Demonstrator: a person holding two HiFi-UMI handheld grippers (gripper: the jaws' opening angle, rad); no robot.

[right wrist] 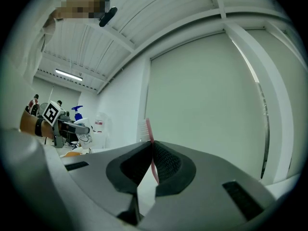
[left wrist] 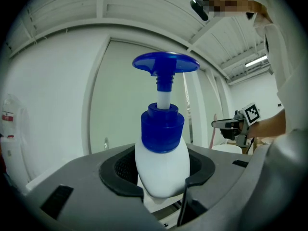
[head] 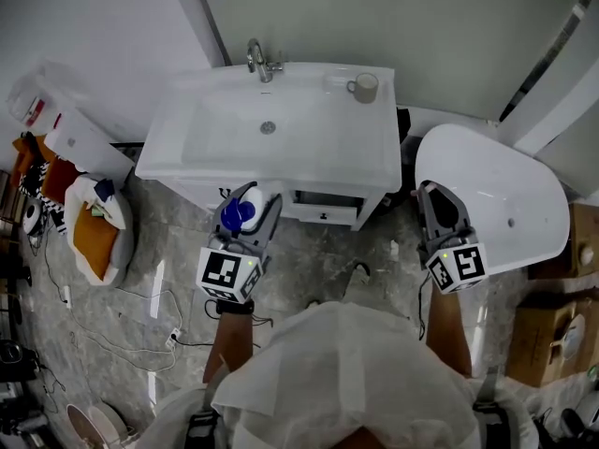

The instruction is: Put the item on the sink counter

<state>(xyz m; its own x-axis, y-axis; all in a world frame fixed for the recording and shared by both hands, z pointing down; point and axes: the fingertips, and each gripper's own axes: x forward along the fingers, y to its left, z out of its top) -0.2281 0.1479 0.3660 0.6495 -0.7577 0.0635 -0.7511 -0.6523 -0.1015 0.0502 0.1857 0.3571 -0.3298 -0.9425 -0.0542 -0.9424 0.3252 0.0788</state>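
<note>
The left gripper (left wrist: 161, 189) is clenched on a smooth white, egg-bellied pump bottle (left wrist: 162, 160) with a glossy blue collar and a flat blue pump head, upright between the ribbed black pads. The right gripper (right wrist: 150, 166) pinches a thin pink stick (right wrist: 149, 131) that rises from its nearly closed pads. Only the head view shows the glossy white sink counter (head: 309, 162) just ahead of the left gripper's tips, a chrome faucet (head: 262, 61) and a beige mug (head: 363, 87) at its far side, the bottle short of its front edge; the stick cannot be made out there.
</note>
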